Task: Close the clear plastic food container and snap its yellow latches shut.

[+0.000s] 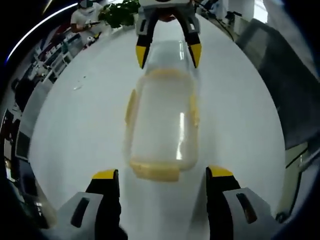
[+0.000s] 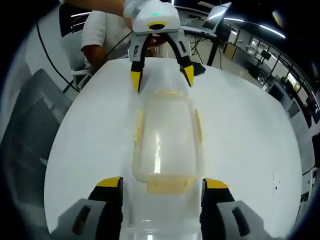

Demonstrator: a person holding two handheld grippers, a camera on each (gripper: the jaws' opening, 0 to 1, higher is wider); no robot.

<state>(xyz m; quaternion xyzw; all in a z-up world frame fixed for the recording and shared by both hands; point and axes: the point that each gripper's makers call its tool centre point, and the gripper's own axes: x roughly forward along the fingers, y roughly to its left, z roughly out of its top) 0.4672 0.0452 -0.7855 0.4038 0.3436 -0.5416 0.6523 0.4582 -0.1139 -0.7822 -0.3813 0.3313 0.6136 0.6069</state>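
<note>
- Right now the clear plastic food container (image 1: 162,125) lies lengthwise on the white tabletop (image 1: 85,130), between the two claws that face each other across it; its lid looks seated on top, though whether it is pressed fully home I cannot tell.
- In the left gripper view, the left claw (image 1: 162,175) stands wide open and holds nothing, its yellow tips on either side of the near end latch (image 1: 155,171), apparently just short of it.
- In the right gripper view, the right claw (image 2: 162,184) is likewise spread wide and empty, straddling its own near end, where a pale yellow latch (image 2: 169,185) sits between the tips.
- Yellow side latches (image 1: 131,106) run along the long edges; from these blurred views I cannot say which are already snapped down.
- Main risk, as I judge it: the container is light and the tabletop smooth, so pushing one end latch without the opposite claw bracing the far end could slide the box away instead of clicking the latch.
- A second risk: if the lid is not seated evenly, forcing a latch could tilt the lid or leave one corner proud.
- A third: the clear walls are hard to read, so a tip could land on the lid rather than the latch and skid off.
</note>
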